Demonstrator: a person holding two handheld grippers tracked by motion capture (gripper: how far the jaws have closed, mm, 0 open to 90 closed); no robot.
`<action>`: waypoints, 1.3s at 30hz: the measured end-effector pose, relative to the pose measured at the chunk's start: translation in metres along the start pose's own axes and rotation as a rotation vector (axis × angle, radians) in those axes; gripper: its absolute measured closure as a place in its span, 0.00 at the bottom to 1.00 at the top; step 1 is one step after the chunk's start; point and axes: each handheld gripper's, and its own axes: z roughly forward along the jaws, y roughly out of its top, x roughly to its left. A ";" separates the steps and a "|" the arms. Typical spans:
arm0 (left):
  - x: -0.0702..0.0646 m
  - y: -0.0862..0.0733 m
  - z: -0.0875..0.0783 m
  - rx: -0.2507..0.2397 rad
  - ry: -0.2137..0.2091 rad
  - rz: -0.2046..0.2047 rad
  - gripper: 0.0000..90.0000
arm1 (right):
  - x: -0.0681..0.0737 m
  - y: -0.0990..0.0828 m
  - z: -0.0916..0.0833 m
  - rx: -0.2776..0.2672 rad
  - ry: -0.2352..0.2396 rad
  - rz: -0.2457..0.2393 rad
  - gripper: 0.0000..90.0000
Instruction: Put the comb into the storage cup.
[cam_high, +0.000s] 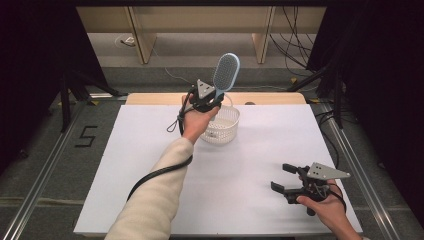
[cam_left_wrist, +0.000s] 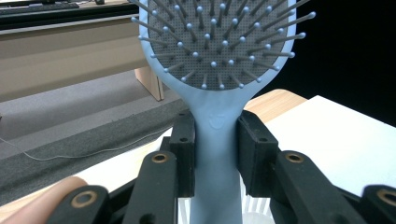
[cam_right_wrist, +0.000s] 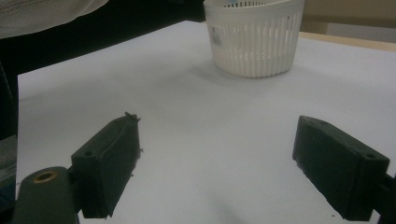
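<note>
A light blue hairbrush (cam_high: 226, 71) stands nearly upright, its bristled head at the top. My left gripper (cam_high: 211, 99) is shut on its handle, held above the far rim of a white slatted basket (cam_high: 221, 125). In the left gripper view both black pads clamp the brush handle (cam_left_wrist: 215, 135), and the bristles face the camera. My right gripper (cam_high: 281, 178) rests low over the near right of the white table, jaws wide apart with nothing between them. The right gripper view has the basket (cam_right_wrist: 254, 37) far ahead on the table.
The white tabletop (cam_high: 150, 150) spans most of the high view, with a wooden strip (cam_high: 270, 98) along its far edge. Metal rails (cam_high: 45, 165) run along both sides. Cables lie on the floor behind, near wooden furniture legs (cam_high: 142, 45).
</note>
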 end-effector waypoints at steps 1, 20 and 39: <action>0.000 0.000 0.000 0.001 0.001 0.000 0.77 | 0.000 0.000 0.000 0.001 0.000 0.001 0.18; 0.000 -0.005 0.002 0.000 -0.004 -0.003 0.77 | 0.000 0.000 0.000 0.001 0.000 0.001 0.18; -0.001 -0.011 0.003 0.012 -0.007 -0.005 0.77 | 0.000 0.000 0.000 0.002 -0.001 0.001 0.18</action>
